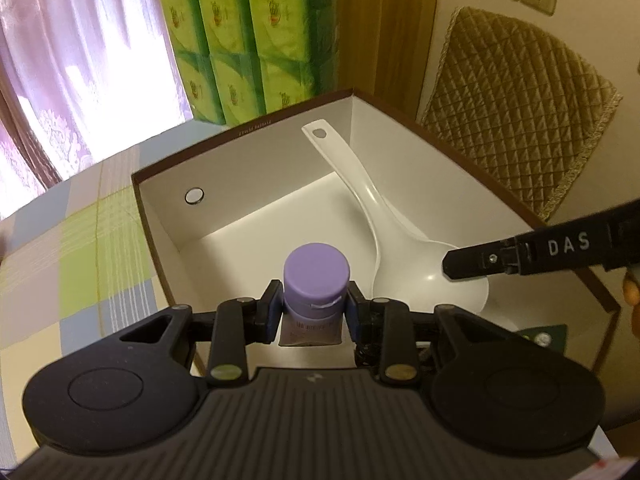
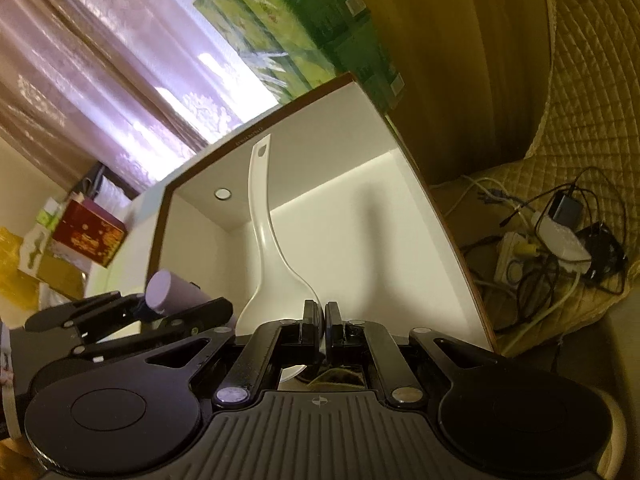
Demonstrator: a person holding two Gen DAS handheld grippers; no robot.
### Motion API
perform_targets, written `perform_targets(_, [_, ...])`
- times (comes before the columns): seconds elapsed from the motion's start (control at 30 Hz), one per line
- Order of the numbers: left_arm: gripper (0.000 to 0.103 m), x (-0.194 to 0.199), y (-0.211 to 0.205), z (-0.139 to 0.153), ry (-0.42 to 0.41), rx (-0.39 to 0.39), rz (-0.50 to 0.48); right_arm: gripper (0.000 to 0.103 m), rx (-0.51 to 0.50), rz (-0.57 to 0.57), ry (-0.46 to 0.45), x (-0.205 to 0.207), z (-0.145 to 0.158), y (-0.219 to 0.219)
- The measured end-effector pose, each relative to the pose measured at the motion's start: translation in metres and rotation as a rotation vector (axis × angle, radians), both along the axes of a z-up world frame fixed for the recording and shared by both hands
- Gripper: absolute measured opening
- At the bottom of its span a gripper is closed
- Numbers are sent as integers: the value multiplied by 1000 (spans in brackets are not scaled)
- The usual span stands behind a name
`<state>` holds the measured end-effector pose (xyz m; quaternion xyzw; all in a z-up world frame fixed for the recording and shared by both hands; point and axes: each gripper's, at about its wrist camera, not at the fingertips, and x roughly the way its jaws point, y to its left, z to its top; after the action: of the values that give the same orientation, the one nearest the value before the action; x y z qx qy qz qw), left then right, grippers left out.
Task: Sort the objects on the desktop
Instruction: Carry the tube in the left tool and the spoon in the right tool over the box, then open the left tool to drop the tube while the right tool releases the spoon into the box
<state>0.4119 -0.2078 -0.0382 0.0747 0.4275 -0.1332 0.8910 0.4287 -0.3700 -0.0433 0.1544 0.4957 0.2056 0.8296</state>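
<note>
Left wrist view. The left tongs [image 1: 316, 308] are clamped on one small tube with a purple cap [image 1: 316, 276], a pad against each side just below the cap. The tube's long axis runs along the fingers, cap end pointing away from the camera and down into one open white box with a brown rim [image 1: 248, 128]. The tube hangs above the box's near floor. One white ladle [image 1: 384, 224] lies inside the box, its long axis slanting from the holed handle end at the far corner to the bowl at the near right. The tip of the right tongs [image 1: 450, 266] reaches in from the right, over the bowl. The box stands on a desk covered by a checked cloth [image 1: 80, 256]. Behind it stand green tissue packs [image 1: 248, 40], three columns visible, and one quilted cushion [image 1: 516, 104].

Right wrist view. The right tongs [image 2: 323, 316] are fully closed, and the edge of the ladle's bowl [image 2: 280, 292] appears caught between the pads. The handle points away, up toward the box's far wall [image 2: 320, 136]. At left, the left tongs [image 2: 160, 312] carry the capped tube [image 2: 172, 292], tilted, at the box's near-left edge. To the right, outside the box, a power strip with tangled cables [image 2: 532, 256] lies on quilted fabric.
</note>
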Motion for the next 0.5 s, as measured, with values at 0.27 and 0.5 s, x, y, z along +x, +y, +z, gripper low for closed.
perform_targets(0.27, [27, 18, 2, -24, 80, 19, 18, 0, -100, 20, 0, 6, -11, 10])
perform_targets(0.5, [29, 20, 2, -28, 87, 27, 11, 0, -143, 18, 9, 10, -18, 13])
